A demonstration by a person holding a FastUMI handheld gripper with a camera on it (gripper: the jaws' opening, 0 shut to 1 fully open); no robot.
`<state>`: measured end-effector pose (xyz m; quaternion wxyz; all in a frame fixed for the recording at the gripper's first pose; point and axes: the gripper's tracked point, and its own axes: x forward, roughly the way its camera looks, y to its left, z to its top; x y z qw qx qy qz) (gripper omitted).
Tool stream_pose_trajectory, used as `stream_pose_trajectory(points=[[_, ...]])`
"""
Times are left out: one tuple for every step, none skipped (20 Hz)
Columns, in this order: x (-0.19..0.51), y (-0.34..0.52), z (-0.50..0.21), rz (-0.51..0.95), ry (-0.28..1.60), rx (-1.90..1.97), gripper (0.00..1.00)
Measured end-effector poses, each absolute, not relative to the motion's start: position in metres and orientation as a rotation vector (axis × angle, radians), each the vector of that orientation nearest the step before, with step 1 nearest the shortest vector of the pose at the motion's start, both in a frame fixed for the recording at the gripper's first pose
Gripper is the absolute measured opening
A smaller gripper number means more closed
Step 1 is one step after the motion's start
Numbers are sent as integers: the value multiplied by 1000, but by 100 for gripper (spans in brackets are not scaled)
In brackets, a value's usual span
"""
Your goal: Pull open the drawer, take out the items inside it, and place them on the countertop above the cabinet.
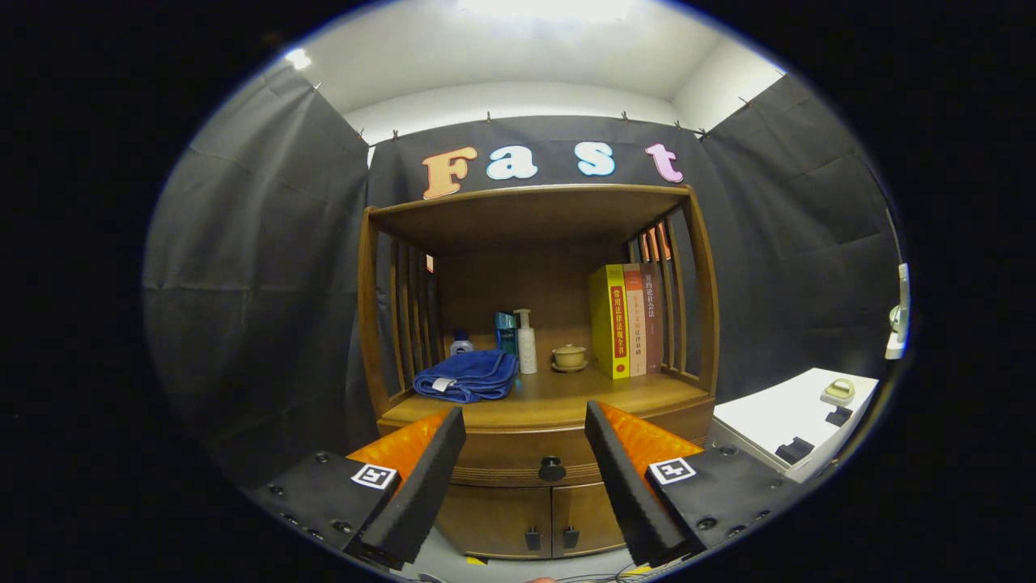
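Note:
A wooden cabinet stands ahead against the booth wall. Its drawer lies just under the countertop, shut, with a round dark knob at its middle. My gripper is open, held back from the cabinet, and the knob shows in the gap between the two fingers, beyond their tips. Nothing is between the fingers. The inside of the drawer is hidden.
On the countertop lie a folded blue towel, a small bottle, a blue box, a white pump bottle, a small lidded cup and upright books. Two lower doors sit under the drawer. A white table stands right.

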<state>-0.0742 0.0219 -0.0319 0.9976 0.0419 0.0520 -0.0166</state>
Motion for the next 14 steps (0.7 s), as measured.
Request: stream_pose_trajectory(points=[[-75,22,-29,-36,94,76,97],[-76,19,-27,-46,88,73,97],[-77,19,-27,-50,85,75,97],[-79,23,-31,-45,90,80,97],[-83,26,-34,-39,92,90,97],[-85,27,-32,-35,80,102,98],[-89,28,-29,-32,60,111,98],[-95,30,-27,-24,46,112,98],[-98,31,-29,-17,45,99,98],[-98,28,-33,-25,49,84,98],[-99,24,-37,-28,57,76,98],[-98,24,-41,-24,67,77,98],[-98,24,-45,-20,73,84,98],[-95,20,-47,-24,75,94,98]])
